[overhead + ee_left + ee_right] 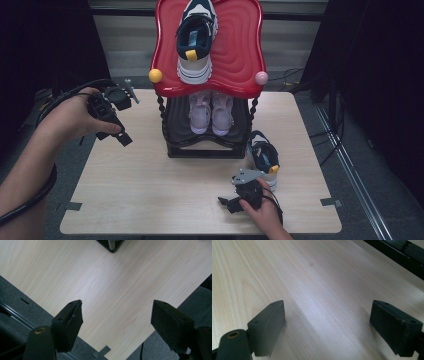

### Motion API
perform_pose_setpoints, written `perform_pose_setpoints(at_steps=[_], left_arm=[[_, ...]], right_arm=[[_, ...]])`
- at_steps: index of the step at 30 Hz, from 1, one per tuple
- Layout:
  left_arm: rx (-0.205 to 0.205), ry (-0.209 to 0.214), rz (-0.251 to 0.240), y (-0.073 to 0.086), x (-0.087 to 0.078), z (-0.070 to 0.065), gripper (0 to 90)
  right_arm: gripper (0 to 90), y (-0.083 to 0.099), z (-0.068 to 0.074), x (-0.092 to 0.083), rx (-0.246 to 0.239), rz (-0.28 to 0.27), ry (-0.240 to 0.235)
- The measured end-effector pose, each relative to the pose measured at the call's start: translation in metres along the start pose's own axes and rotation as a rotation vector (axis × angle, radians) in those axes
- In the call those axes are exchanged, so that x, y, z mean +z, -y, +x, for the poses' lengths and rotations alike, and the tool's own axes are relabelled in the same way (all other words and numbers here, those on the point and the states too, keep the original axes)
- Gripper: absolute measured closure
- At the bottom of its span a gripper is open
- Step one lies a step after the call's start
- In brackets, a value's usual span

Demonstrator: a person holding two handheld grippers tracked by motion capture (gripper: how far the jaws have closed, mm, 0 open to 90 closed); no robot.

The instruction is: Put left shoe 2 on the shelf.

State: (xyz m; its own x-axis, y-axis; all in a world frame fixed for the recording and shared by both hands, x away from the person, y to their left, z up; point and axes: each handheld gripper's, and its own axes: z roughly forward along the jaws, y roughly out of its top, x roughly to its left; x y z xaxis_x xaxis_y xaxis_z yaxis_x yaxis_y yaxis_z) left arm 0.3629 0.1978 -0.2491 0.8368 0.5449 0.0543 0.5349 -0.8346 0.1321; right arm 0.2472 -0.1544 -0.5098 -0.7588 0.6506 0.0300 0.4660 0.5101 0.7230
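A shoe rack with a glossy red top [240, 45] stands at the back middle of the wooden table [150, 185]. A navy and white sneaker [196, 37] lies on the red top. A pair of pale lilac sneakers [211, 112] sits on the dark lower shelf. A second navy sneaker [264, 157] rests on the table just right of the rack. My left gripper [120, 125] [117, 315] hovers over the table's left edge, open and empty. My right gripper [226, 202] [328, 320] sits low near the front edge, pointing left, also open with only bare wood between its jaws.
A yellow knob [155, 76] and a pink knob [261, 77] stick out at the red top's front corners. The rack's black foot [111, 243] and base rail [402, 252] lie ahead of the jaws. Grey carpet [365, 165] surrounds the table; cables trail at right.
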Motion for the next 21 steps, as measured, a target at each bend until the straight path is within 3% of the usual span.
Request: perform_pose_setpoints(at_steps=[14,21], left_arm=[[-0.018,-0.003,-0.001,0.012,0.046,-0.002,25.3],[-0.03,0.041,-0.017,0.022,0.076,-0.001,25.4]], right_arm=[[12.7,0.0,0.0,0.0,0.001,-0.003,0.0],[12.7,0.0,0.0,0.0,0.002,-0.002,-0.001]])
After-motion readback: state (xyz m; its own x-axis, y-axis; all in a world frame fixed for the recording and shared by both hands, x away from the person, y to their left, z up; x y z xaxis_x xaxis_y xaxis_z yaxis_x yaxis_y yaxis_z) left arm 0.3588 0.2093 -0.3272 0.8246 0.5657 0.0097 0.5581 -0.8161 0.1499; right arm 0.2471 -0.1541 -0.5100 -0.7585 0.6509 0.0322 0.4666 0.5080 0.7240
